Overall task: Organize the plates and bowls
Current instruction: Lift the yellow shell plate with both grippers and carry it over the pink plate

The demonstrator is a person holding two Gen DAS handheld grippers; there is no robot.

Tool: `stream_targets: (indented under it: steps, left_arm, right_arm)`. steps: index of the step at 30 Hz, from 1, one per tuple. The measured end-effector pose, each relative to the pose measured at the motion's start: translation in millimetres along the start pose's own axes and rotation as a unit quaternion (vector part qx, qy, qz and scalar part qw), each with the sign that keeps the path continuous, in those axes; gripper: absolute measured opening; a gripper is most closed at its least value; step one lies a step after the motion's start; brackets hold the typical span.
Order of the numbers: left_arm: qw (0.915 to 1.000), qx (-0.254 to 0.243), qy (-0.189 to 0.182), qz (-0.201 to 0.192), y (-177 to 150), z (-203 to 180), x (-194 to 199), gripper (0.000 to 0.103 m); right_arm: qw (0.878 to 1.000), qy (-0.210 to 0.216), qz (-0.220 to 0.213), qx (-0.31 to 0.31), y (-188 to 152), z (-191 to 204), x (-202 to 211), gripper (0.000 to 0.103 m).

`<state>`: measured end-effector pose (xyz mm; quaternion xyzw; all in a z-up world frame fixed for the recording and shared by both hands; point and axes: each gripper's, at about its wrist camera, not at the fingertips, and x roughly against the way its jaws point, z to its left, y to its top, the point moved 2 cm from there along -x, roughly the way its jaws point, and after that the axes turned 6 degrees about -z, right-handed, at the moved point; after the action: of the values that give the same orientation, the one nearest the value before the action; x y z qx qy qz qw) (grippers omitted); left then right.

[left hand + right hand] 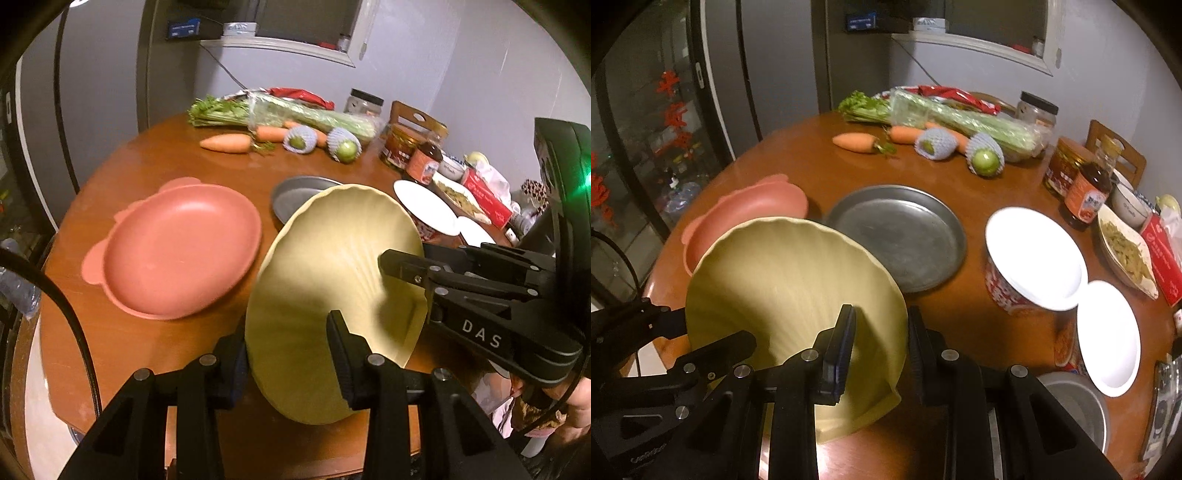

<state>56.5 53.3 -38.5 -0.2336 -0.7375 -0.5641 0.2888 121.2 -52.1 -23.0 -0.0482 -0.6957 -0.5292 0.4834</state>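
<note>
A pale yellow scalloped plate (325, 266) is held tilted above the brown round table (177, 158); it also shows in the right wrist view (783, 266). My left gripper (286, 354) straddles its lower rim, fingers on both faces. My right gripper (881, 347) straddles its other edge and shows in the left wrist view (406, 273). A pink plate with ear-like tabs (181, 251) lies on the table at left. A grey metal plate (897, 236) lies behind the yellow one. Two white-lined bowls (1034, 254) (1108, 332) sit at right.
Carrots (225, 143), wrapped celery (288, 110), two green fruits in foam nets (343, 146), jars and a sauce bottle (1086, 192) line the table's far side. A dish of food (1126, 251) and a red box sit far right. A metal pot (1075, 402) is near the front right.
</note>
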Motion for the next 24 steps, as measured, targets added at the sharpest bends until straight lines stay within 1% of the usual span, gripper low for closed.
stream_targets:
  steps: [7, 12, 19, 24]
  left_arm:
    - [0.9997, 0.003, 0.018, -0.019, 12, 23, 17, 0.04]
    - [0.9993, 0.003, 0.027, -0.025, 20, 35, 24, 0.04]
    - [0.9987, 0.006, 0.037, -0.036, 31, 47, 31, 0.04]
    - [0.9984, 0.004, 0.042, -0.038, 41, 58, 35, 0.04]
  right_arm:
    - [1.0, 0.011, -0.013, 0.015, 19, 26, 2, 0.029]
    - [0.999, 0.016, -0.023, 0.023, 33, 40, 3, 0.029]
    - [0.999, 0.022, -0.038, 0.032, 49, 54, 8, 0.029]
    - [0.998, 0.028, -0.042, 0.034, 61, 62, 3, 0.029]
